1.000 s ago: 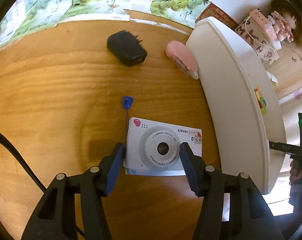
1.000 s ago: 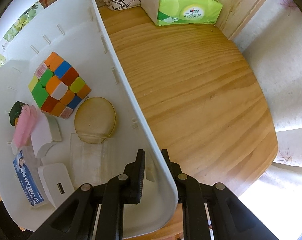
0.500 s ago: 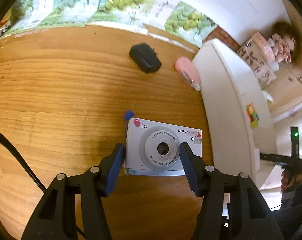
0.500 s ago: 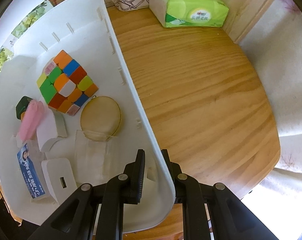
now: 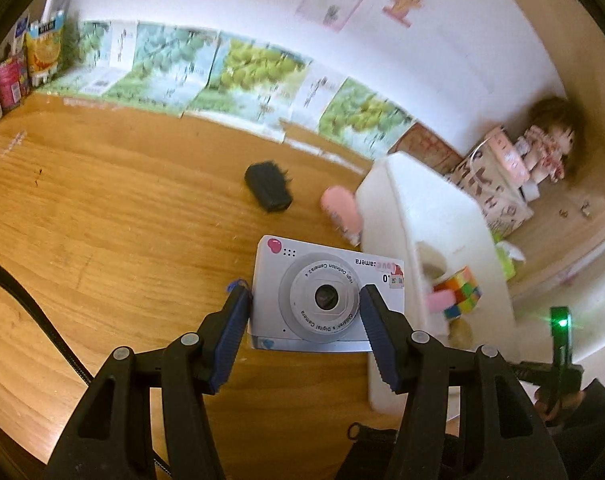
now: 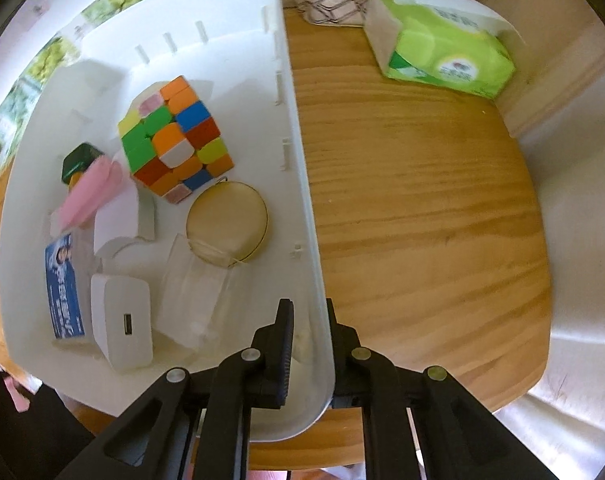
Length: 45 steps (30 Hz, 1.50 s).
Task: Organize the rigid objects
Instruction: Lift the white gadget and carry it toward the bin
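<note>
The left tool (image 5: 304, 306) stands about half open, its blue pads (image 5: 234, 322) pressed on the sides of a white children's camera (image 5: 326, 292) held clear above the wooden surface (image 5: 102, 232), just beside the white bin (image 5: 418, 216). The right tool (image 6: 307, 322), nearly closed, has just been closing and pinches the bin's (image 6: 302, 184) side wall, one finger inside and one outside. A colour cube (image 6: 174, 140) and a white charger (image 6: 120, 320) lie in the bin.

Wooden table (image 5: 102, 216) (charger (image 5: 268, 192), bin (image 6: 222, 40), tissues (image 6: 446, 52))
</note>
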### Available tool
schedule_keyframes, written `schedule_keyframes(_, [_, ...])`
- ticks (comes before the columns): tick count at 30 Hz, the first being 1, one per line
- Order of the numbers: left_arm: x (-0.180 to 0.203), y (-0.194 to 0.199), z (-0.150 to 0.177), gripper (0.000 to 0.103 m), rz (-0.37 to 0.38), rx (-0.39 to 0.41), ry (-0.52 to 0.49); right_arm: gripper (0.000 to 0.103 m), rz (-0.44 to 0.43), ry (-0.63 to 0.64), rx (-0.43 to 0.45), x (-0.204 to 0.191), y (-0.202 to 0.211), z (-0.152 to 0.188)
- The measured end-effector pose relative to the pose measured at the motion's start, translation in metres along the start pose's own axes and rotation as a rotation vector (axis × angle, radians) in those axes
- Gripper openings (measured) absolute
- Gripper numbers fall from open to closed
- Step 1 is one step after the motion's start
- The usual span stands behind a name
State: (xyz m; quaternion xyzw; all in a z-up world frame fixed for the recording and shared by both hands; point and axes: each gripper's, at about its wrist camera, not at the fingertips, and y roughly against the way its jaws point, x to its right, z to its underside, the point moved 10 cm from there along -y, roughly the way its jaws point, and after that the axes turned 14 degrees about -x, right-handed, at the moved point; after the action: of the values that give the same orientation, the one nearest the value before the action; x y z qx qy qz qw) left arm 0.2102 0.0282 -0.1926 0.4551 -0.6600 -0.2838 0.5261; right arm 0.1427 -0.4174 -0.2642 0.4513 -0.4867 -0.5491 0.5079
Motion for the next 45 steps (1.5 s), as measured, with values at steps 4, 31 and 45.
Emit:
schedule_keyframes(4, [0.019,0.011,-0.004,0.060,0.009,0.050,-0.006,0.008,-0.001,0.058,-0.001,-0.003,0.002,-0.004])
schedule_keyframes(31, [0.157,-0.025,0.008,0.061,-0.046,0.124,-0.165,0.010,-0.019,0.416,-0.021,-0.034,-0.012,-0.065])
schedule_keyframes(45, [0.209,-0.040,0.020,0.061,-0.064,0.096,-0.342,0.010,-0.021,0.305,0.014,-0.021,-0.018,-0.082])
